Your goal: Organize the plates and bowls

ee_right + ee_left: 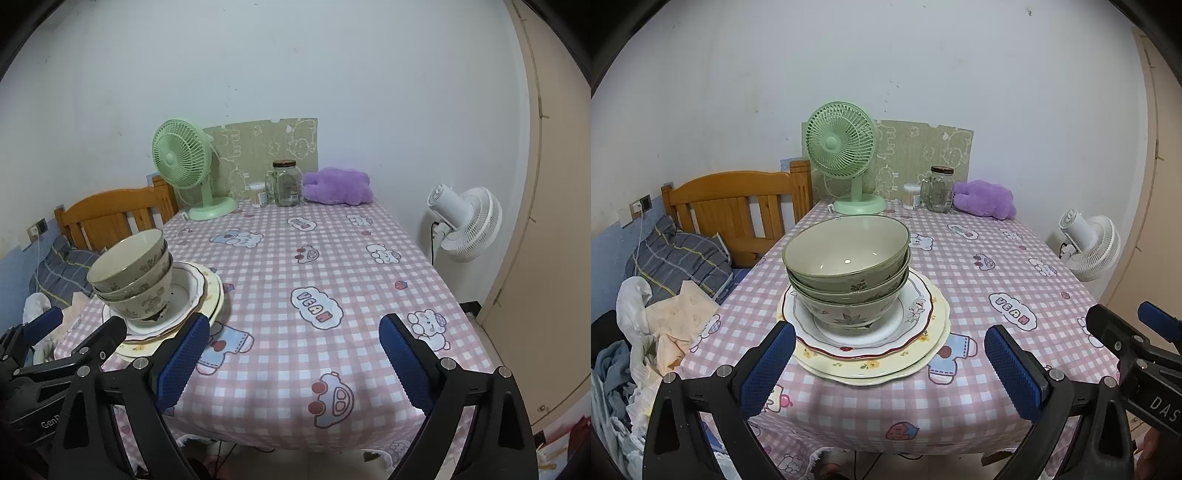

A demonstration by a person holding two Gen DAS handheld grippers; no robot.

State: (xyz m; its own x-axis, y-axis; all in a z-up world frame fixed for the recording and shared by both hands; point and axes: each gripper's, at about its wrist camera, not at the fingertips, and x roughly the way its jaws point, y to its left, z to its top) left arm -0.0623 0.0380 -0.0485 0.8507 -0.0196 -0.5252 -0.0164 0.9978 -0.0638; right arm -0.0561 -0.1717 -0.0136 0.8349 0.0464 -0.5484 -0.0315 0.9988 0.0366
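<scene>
The table (332, 258) is bare from the middle out to 3 o'clock. The stacked bowls (133, 280) on plates (210, 295) block 9 o'clock; a fan (184, 166) and jar (287, 182) block 12.

Checked-cloth table (979, 295): plate stack (871, 363), green fan (849, 162), jar (937, 190), purple plush (984, 199).

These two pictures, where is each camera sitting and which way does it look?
Left wrist view: sits on the left tongs, looking forward and down at the bowls stacked on plates straight ahead; its own open blue pads frame them, and the right tongs show at the right edge.
Right wrist view: sits on the right tongs, facing the checked tablecloth; the stack lies to its left, the left tongs at the left edge.
Both share the stack, green fan, jar and purple plush.
</scene>
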